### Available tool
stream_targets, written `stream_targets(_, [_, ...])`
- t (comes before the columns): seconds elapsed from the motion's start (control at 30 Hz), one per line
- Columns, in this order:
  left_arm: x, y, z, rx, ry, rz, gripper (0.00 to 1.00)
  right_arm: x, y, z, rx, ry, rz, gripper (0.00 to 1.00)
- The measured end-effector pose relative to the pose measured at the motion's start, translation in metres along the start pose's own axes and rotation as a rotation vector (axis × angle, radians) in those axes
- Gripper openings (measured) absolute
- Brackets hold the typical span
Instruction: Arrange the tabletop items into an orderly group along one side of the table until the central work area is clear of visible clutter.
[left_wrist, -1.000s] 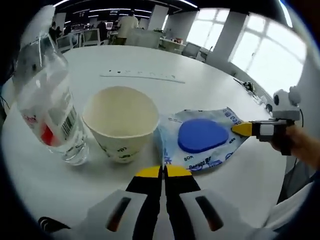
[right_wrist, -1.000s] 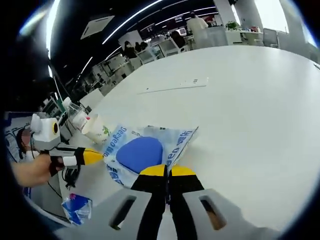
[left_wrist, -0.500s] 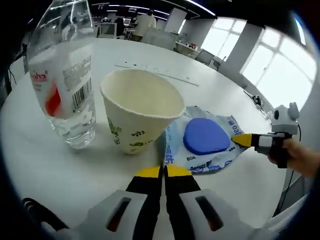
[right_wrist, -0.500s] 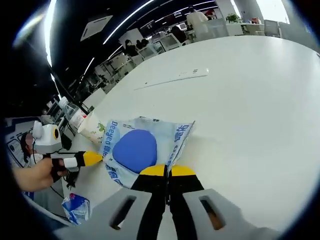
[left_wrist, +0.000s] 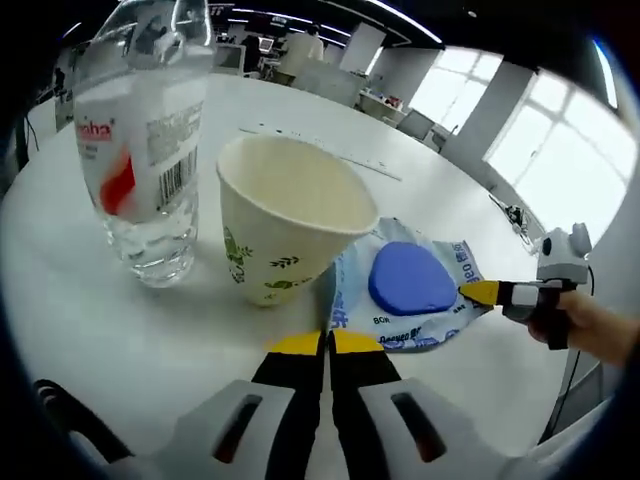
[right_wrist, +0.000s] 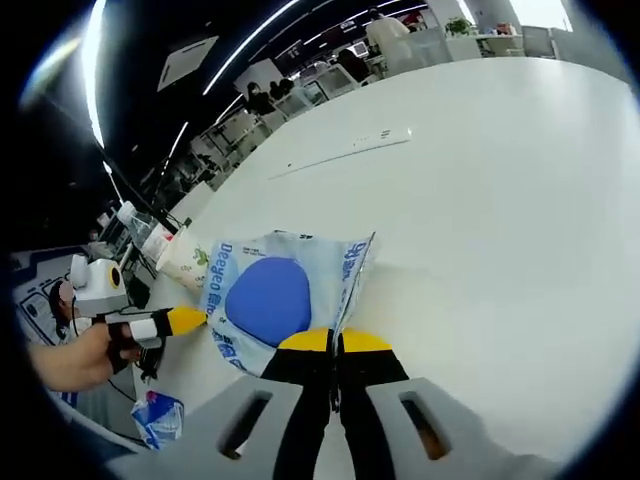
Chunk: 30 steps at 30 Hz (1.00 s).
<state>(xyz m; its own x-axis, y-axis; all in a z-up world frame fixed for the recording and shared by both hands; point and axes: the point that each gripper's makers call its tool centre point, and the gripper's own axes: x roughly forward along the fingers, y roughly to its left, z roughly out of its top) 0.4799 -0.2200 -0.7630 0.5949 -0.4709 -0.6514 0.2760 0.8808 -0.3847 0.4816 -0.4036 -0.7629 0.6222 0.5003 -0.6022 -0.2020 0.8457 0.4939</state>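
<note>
Between both grippers: right gripper clamped on blue wipes packet corner; left gripper closed, empty, paper cup touching packet's far edge.

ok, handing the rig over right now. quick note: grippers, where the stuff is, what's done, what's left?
Left gripper: jaws shut, empty, low over the table just short of the paper cup.
Right gripper: jaws shut on the corner of the blue packet, which lies flat on the table.
Things: water bottle, paper cup and blue packet sit side by side in a row near the table edge; the packet's edge reaches the cup's base.
Done: the three are roughly grouped.
Left: probably set the packet square beside the cup, release it, then check the centre; a long white strip lies further out.
</note>
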Motion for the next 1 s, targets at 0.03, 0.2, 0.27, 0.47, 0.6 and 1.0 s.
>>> stream_targets(0.03, [0.0, 0.0, 0.0, -0.004, 0.0, 0.001, 0.0, 0.0, 0.0, 0.0, 0.002, 0.001, -0.003, 0.0])
stream_targets(0.2, [0.0, 0.0, 0.0, -0.006, -0.001, 0.006, 0.0, 0.0, 0.001, 0.001, 0.008, -0.007, -0.016, 0.01])
stream_targets(0.27, [0.0, 0.001, 0.0, -0.009, 0.0, 0.013, 0.0, -0.002, 0.003, 0.0, -0.005, -0.011, -0.02, 0.03])
stream_targets(0.47, [0.0, 0.001, 0.0, -0.017, 0.0, 0.023, 0.0, -0.008, 0.005, -0.002, -0.09, -0.024, -0.033, 0.17])
stream_targets(0.6, [0.0, 0.001, 0.0, -0.044, -0.002, 0.025, 0.0, -0.017, 0.008, -0.006, -0.129, -0.042, -0.046, 0.32])
stream_targets(1.0, [-0.021, 0.003, 0.017, 0.117, -0.057, 0.021, 0.43, -0.059, 0.024, -0.019, -0.128, -0.118, 0.029, 0.51])
